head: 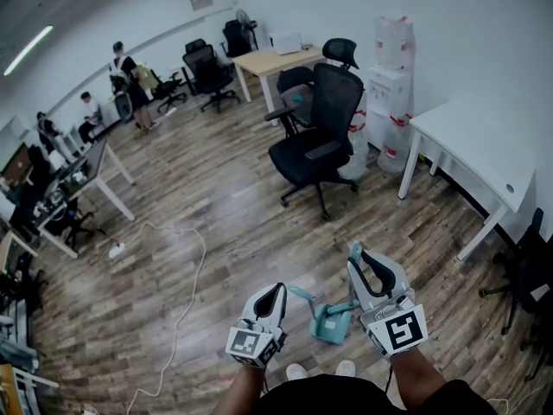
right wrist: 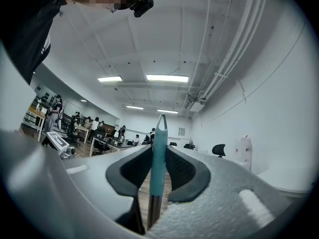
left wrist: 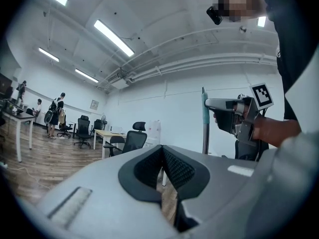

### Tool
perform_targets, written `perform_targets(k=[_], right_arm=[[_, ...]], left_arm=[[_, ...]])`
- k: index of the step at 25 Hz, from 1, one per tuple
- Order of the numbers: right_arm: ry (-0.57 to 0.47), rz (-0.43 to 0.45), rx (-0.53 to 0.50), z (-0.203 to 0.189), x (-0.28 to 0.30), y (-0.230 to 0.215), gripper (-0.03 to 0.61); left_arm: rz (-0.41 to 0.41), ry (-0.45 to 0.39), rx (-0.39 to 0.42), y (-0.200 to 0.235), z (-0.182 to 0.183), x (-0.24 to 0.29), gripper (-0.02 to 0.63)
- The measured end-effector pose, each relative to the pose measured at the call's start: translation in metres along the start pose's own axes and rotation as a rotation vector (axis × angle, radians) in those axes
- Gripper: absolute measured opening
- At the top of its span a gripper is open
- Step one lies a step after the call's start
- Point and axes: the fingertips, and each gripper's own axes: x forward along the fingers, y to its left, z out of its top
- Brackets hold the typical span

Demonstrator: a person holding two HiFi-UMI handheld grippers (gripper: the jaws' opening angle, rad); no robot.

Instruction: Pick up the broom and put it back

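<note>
Two grippers sit low in the head view above a wood floor (head: pixel 216 214); at far left are desks (head: pixel 95 167) with people, and a power strip (head: pixel 117 251) lies on the boards; the left gripper (head: pixel 271 294) has its jaws clenched together on nothing; just right of it the broom (head: pixel 355 251) stands upright, its teal handle clamped between the pads of the right gripper (head: pixel 363 264), the handle's tip poking above them; a teal part hangs lower between the two grippers, but whether it is the broom's head I cannot tell; beyond, a black chair (head: pixel 315 132), then a water dispenser (head: pixel 389 93), then a white table (head: pixel 484 145) at right.
</note>
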Motion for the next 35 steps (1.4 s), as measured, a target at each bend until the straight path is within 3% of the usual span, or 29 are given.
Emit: perform_targets(k=[8,22,25,35], right_arm=[[-0.007,-0.015,-0.015,0.004,0.004,-0.004,0.089],[0.072,-0.011,-0.014,-0.028,0.013,-0.006,0.091],[0.101,-0.006,-0.009,-0.041,0.014,-0.008,0.091],[0.234,0.003,0.01,-0.093,-0.004,-0.003,0.091]], left_arm=[[-0.025,-0.054,0.066,-0.004,0.035,0.013,0.018],[-0.025,-0.009,0.052,0.003,0.009,0.016,0.018],[-0.021,0.011,0.077,0.005,0.004,0.017,0.018],[-0.019,0.091,0.025,0.007,-0.03,0.008,0.018]])
